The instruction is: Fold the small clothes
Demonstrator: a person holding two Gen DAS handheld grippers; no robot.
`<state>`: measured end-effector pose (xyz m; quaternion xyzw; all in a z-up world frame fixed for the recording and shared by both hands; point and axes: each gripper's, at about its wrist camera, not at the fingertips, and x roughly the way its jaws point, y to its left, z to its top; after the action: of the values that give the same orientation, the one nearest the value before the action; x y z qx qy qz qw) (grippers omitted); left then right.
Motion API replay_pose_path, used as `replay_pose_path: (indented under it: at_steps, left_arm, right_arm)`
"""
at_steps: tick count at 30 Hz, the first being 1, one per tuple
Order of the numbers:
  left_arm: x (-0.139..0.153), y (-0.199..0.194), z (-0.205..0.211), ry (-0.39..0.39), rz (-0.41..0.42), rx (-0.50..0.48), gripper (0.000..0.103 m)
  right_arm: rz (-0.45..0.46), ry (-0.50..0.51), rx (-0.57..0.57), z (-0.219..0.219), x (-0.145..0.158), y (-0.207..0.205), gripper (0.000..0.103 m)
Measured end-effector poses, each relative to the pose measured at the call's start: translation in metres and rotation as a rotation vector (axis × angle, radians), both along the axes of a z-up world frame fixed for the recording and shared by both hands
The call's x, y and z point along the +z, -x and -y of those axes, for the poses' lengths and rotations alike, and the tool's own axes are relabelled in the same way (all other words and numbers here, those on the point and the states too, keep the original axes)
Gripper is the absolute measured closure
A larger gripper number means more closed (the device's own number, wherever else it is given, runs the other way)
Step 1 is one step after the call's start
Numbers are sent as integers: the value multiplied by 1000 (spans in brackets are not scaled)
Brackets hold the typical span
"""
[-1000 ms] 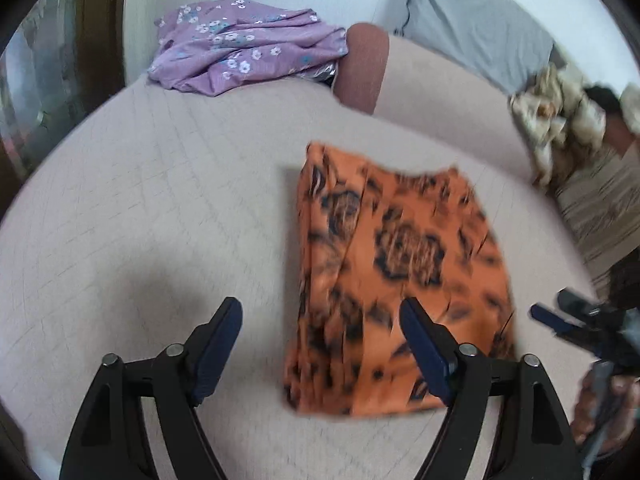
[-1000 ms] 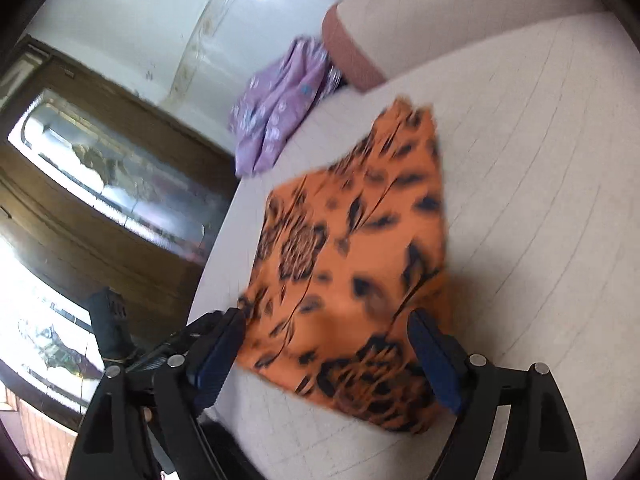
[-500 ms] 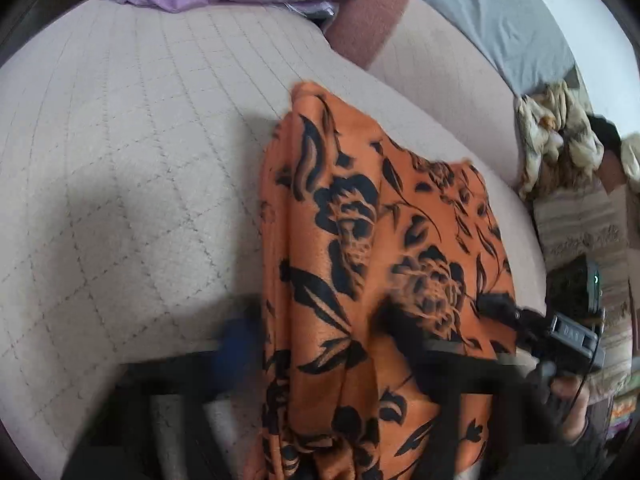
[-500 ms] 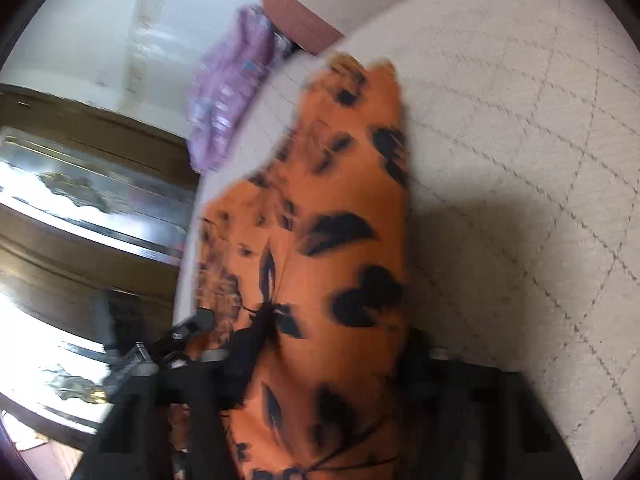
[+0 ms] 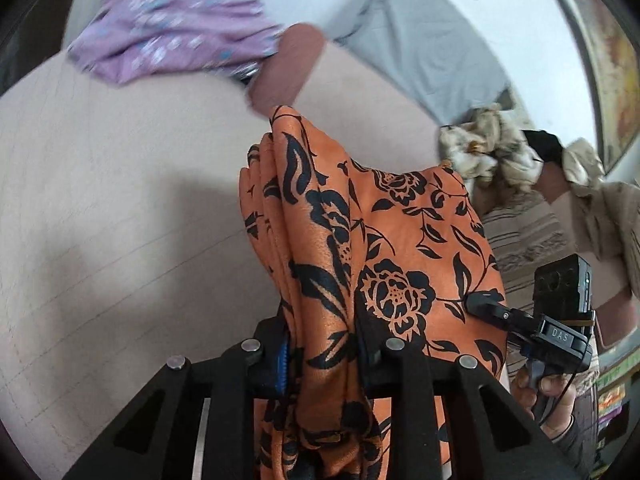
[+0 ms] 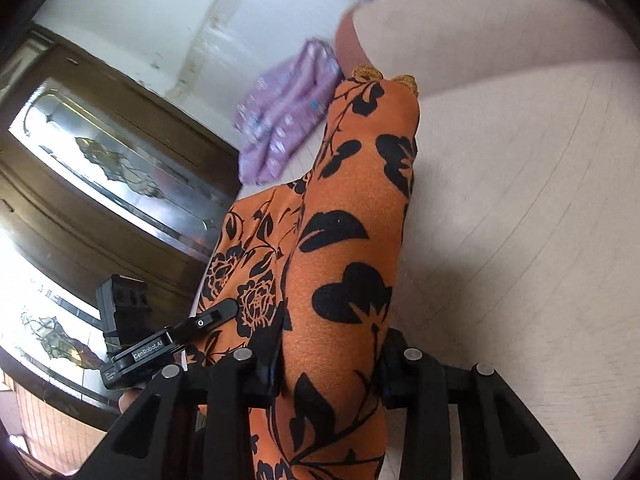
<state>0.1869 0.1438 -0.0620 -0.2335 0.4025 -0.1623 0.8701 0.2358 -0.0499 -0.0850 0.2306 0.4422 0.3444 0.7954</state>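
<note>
Hanging above the bed [image 5: 120,208], the orange cloth [image 5: 384,240] (black flowers) is pinched by both claws, whose jaws have just been closing: left gripper [image 5: 320,344], right gripper [image 6: 332,344]. Purple garment [image 5: 168,24] lies beyond.

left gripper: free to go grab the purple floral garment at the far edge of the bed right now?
Probably not as things stand. The left gripper has just been closing and is clamped on the orange floral cloth, as is the right gripper. The bed toward the purple garment looks clear, though.
</note>
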Motion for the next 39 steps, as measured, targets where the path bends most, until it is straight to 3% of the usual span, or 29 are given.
replay_pose_path:
  at_steps: [4,8,12,13,14,16,18,19,24,28,30,31,33,35,39]
  left_arm:
    - [22,-9,22,-12,38,-37,76]
    - [14,-24,41,-32,26,-66,76]
    - [-20,-35,52,-78,-41,-95,73]
    - [-33,-42,54,-102,-74,-91,68]
    - [-47,-46,56,-138,-113,-75,61]
    - [-71,-47,51,-200,-161,-36,60]
    - [-81,-40,37,-203,-176,-28,55]
    - [-80,-35,28,-212,-165,-20,53]
    - [-55,-5,0,-287,-57,-16,47]
    - [-39,12,-1,-317,-23,-17,39]
    - [-33,22,1,-359,-27,-13,37]
    - [-29,27,4,-377,-29,-10,34]
    - [-19,40,6,-405,-36,-7,30]
    - [-13,51,9,-430,-22,11,17]
    - [-1,75,7,-480,35,80,15]
  right_arm:
    - [42,-28,-32,38,22,2,66]
    - [39,-49,-63,69,17,0,66]
    - [-22,-56,-105,100,-16,-5,66]
    - [-54,-63,-115,106,-31,-8,65]
    - [-95,-64,-129,113,-47,-12,59]
    - [-166,7,-214,126,-81,-16,53]
    - [-244,71,-297,140,-108,-12,49]
    - [-232,38,-309,146,-111,-7,48]
    - [-29,101,-328,141,-55,20,46]
    - [86,66,-230,101,-13,16,29]
    - [67,81,-166,85,-21,9,26]
    - [23,138,-167,80,-40,4,24]
    - [-77,251,-242,76,-69,-5,26]
    - [-9,238,-301,76,-57,11,23]
    - [81,322,-308,57,-25,54,15]
